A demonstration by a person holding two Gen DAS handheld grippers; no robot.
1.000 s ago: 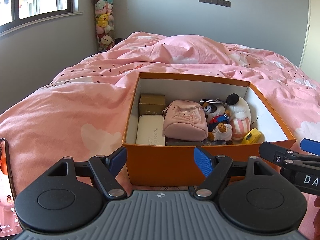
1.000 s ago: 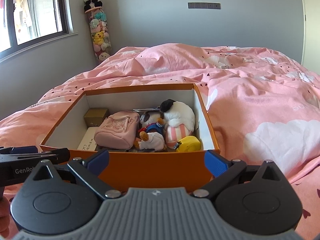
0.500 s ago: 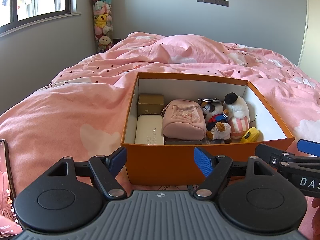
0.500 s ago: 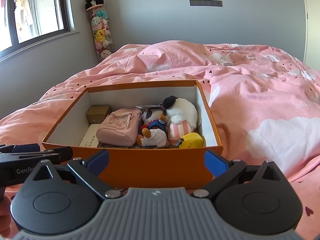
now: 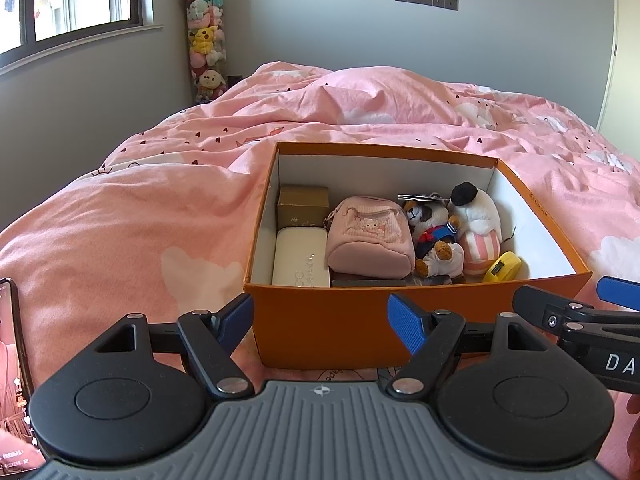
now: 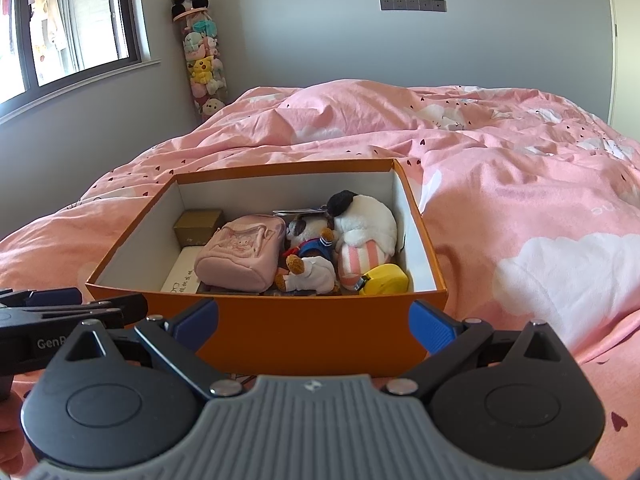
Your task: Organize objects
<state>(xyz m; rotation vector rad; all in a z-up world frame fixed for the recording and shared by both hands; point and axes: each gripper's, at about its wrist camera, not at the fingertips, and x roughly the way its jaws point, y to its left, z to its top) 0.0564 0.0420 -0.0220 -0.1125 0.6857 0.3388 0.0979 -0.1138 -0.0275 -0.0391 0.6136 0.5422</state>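
Observation:
An open orange box [image 5: 332,324] [image 6: 304,332] sits on the pink bed. Inside lie a gold box [image 5: 303,207], a white case [image 5: 301,258], a pink pouch [image 5: 370,236] [image 6: 240,252], a small dressed bear plush [image 5: 434,236] [image 6: 310,256], a white and striped plush [image 5: 478,220] [image 6: 364,232] and a yellow tape measure [image 5: 502,266] [image 6: 384,279]. My left gripper [image 5: 322,322] is open and empty just in front of the box's near wall. My right gripper [image 6: 314,322] is open and empty, also in front of that wall.
The pink duvet [image 6: 520,184] covers the whole bed around the box. A phone [image 5: 10,360] lies at the left edge. A tall tube of plush toys [image 6: 202,60] stands in the far corner by the window [image 5: 72,8].
Both grippers have risen slightly and tilted, so the box sits a little lower in both views. Both stay open.

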